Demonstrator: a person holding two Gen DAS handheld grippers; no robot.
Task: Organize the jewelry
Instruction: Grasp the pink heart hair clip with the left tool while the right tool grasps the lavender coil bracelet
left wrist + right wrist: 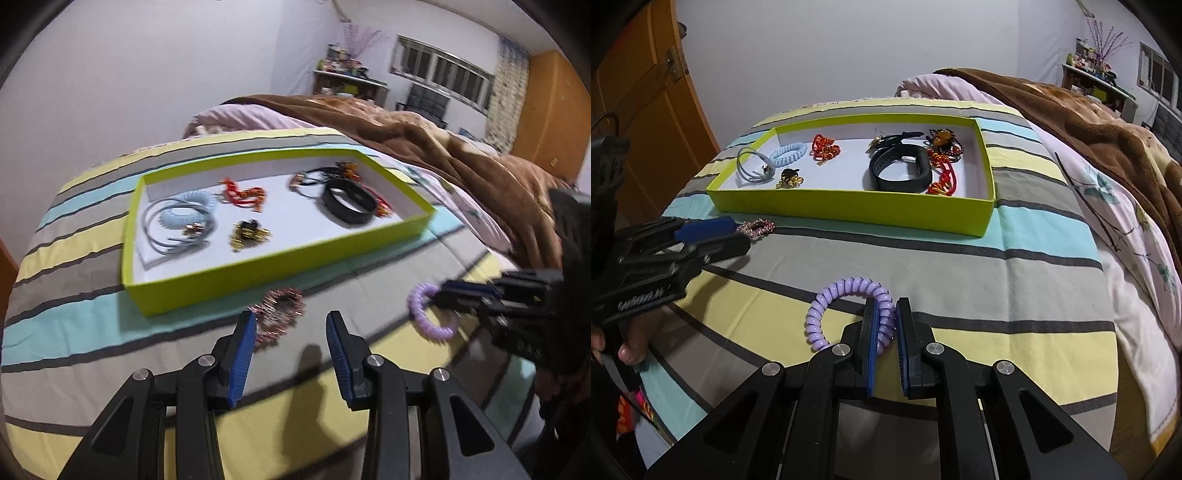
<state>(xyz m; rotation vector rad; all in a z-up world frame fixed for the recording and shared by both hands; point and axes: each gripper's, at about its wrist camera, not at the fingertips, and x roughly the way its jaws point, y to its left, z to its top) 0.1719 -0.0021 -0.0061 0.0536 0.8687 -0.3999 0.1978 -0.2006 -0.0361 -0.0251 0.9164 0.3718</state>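
A lime-green tray (258, 271) (849, 212) lies on the striped bed and holds several pieces: a blue coil band (188, 208), red bead strings (242, 195), gold charms (247, 234), a black wristband (349, 203) (899, 170). My left gripper (291, 325) is open, right behind a pink beaded bracelet (280, 314) (757, 226) on the bedspread in front of the tray. My right gripper (886, 314) (448, 291) is shut on a purple coil band (846, 295) (424, 310), near the bedspread.
The striped bedspread (960, 273) stretches around the tray. A brown blanket (461, 155) and a pink floral quilt (1126, 221) are heaped on the right. An orange door (646, 110) stands to the left, with a white wall behind the bed.
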